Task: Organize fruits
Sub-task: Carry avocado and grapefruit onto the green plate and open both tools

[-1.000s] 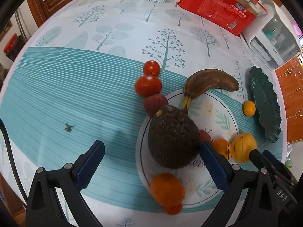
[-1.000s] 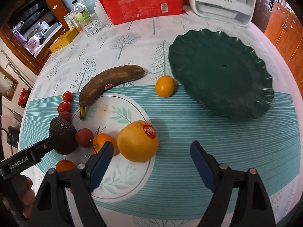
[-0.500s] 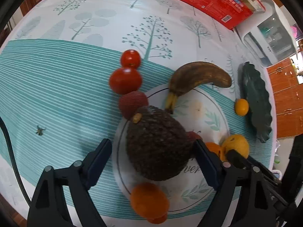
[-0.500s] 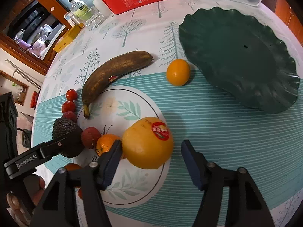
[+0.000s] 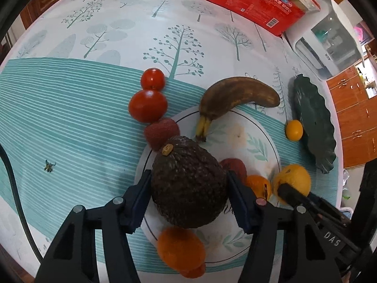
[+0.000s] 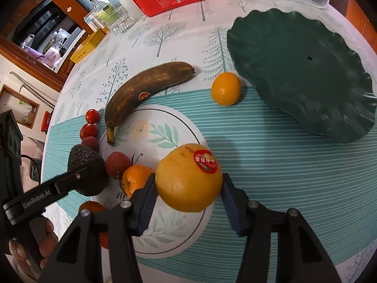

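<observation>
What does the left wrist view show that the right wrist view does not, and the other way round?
Only the left wrist view shows the blue pads of the left hand-held gripper closing on the avocado, and a small dark speck on the cloth. Only the right wrist view shows the whole green plate, the sticker on the big orange and a bottle. Both share the banana, the two tomatoes and the white plate.
</observation>
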Demonstrator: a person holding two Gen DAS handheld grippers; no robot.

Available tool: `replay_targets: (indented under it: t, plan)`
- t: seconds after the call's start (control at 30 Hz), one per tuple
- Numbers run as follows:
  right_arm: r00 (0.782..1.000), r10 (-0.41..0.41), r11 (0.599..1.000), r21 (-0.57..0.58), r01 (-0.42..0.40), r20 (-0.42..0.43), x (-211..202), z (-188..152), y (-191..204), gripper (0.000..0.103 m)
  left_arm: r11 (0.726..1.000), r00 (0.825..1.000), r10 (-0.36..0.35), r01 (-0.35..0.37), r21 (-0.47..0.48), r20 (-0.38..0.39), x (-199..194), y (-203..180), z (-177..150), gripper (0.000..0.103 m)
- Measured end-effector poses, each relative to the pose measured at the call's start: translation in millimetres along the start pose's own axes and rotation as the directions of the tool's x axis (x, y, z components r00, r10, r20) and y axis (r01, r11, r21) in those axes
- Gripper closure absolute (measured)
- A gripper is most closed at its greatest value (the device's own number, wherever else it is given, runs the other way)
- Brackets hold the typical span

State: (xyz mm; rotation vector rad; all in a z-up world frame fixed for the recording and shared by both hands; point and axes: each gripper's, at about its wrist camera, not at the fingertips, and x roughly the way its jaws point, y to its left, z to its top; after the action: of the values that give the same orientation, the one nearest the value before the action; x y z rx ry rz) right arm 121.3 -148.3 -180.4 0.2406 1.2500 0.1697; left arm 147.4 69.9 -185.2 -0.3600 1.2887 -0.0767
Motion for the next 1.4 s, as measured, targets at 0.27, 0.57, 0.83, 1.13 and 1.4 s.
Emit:
replay_targets:
  t: [0.27,0.57,0.83,1.13,1.4]
  plan:
    - [0.997,-0.012,1.0,-0.02,0.013,0.072,-26.4,-3.8,0.0,0.051,0.996,0.996,0.013,-0.021,0.092,0.088,-40.5,-20.8,-8.5,0.043]
    - [0.983,-0.058,0.998,0.008,0.057,0.177,-67.0,-2.6,-21.0,0.051,0.958,0.986,-0.058,0.011,0.286,0.157,-80.3,-92.1,0.5,0.043]
    - [0.933,-0.193,0.981,0.083,0.176,0.303,-109.6,23.6,-66.6,0.051,0.887,0.976,-0.14,0.049,0.46,0.165,-76.2,-179.8,27.2,0.043]
    - [0.875,-0.323,0.945,0.179,0.275,0.361,-126.4,54.9,-115.0,0.051,0.843,0.983,-0.124,0.034,0.537,0.133,-20.3,-248.7,52.7,0.043]
    - [0.892,-0.368,0.925,0.202,0.322,0.265,-86.4,64.3,-147.8,0.051,0.827,0.995,-0.083,0.037,0.561,0.056,43.8,-283.0,53.9,0.043]
